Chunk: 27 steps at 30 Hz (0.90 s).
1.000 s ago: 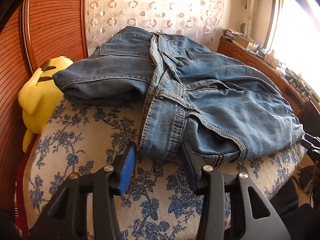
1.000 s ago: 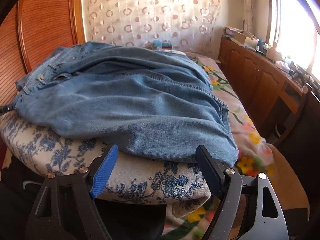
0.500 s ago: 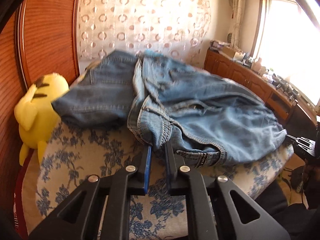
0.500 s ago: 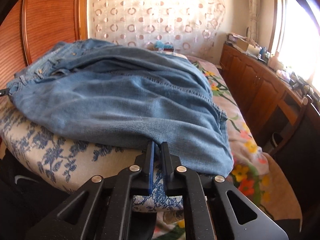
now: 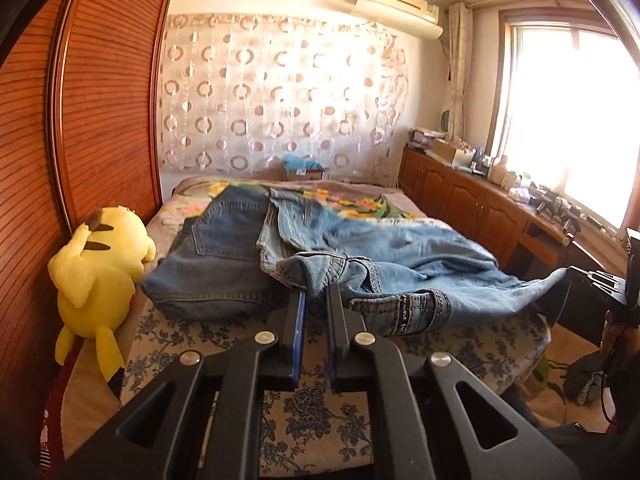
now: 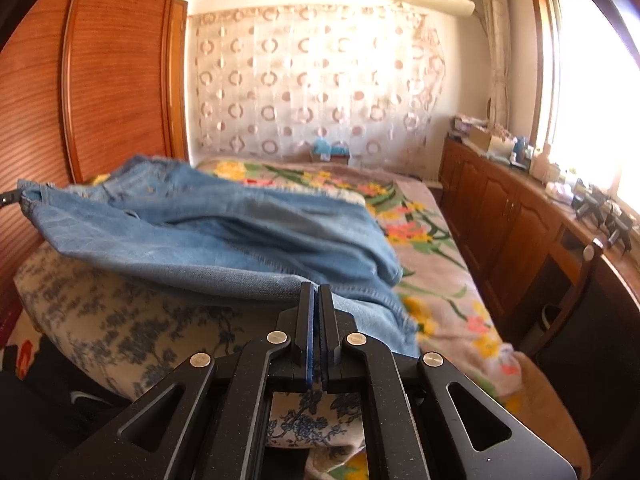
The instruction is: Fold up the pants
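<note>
Light blue jeans (image 5: pixel 400 256) lie across a folded quilt with a blue flower print (image 5: pixel 320 404) at the foot of a bed. My left gripper (image 5: pixel 316 296) is shut on the bunched waistband, which is raised off the quilt. A darker denim panel with a back pocket (image 5: pixel 216 264) lies to its left. In the right wrist view the jeans (image 6: pixel 240 240) sag from my right gripper (image 6: pixel 316 292), which is shut on the near edge of the leg fabric. The stretch between the two grips hangs above the quilt (image 6: pixel 120 320).
A yellow plush toy (image 5: pixel 96 264) leans on the wooden wardrobe (image 5: pixel 100 100) at the left. The bed's flowered spread (image 6: pixel 432 240) stretches behind the jeans. Wooden cabinets (image 6: pixel 520 220) with clutter on top line the window side, and a chair back (image 6: pixel 588 280) stands near the right.
Both grippers went from open around the jeans' near edge to shut on it. Both then rose, lifting that edge off the quilt, and the views now look further into the room.
</note>
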Motion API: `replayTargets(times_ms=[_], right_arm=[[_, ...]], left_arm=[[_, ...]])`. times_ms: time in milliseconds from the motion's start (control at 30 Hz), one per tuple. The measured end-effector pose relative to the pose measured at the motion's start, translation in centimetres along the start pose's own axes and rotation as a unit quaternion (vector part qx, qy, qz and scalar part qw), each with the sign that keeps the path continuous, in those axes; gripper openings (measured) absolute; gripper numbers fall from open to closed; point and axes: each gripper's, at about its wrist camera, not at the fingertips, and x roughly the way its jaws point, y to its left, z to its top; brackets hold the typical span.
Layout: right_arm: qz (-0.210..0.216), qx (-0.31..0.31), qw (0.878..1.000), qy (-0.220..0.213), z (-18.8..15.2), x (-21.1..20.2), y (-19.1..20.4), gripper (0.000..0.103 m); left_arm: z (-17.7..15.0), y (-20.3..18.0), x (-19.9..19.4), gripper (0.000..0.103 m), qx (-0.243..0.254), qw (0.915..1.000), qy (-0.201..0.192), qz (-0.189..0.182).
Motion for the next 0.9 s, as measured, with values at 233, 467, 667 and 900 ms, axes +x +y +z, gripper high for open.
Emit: replayTargets(times_ms=[233,467,667,900], right_arm=[[0.004,0.001,1.000,-0.024,1.0,-2.5,-0.4,0.000],[0.005,0.018,0.999,0.034,-1.7,1.2,-0.2,0.000],[0.006,0.023,0.996,0.085,-3.9,4.5,0.0,0.000],[0.001,0.041,0.994,0.104,-5.2,5.6,-0.5,0.000]], left_arm=[[0.4,-0.3,-0.9,0.005,0.013,0.9999,0.001,-0.004],[-2.5,0.3,3.0,0.010,-0.002,0.9983,0.058,0.007],[-4.3,0.7,4.6,0.029,-0.013,0.9960,0.086,0.019],[-4.8,1.2,4.6,0.043,-0.014,0.9956,0.091,0.019]])
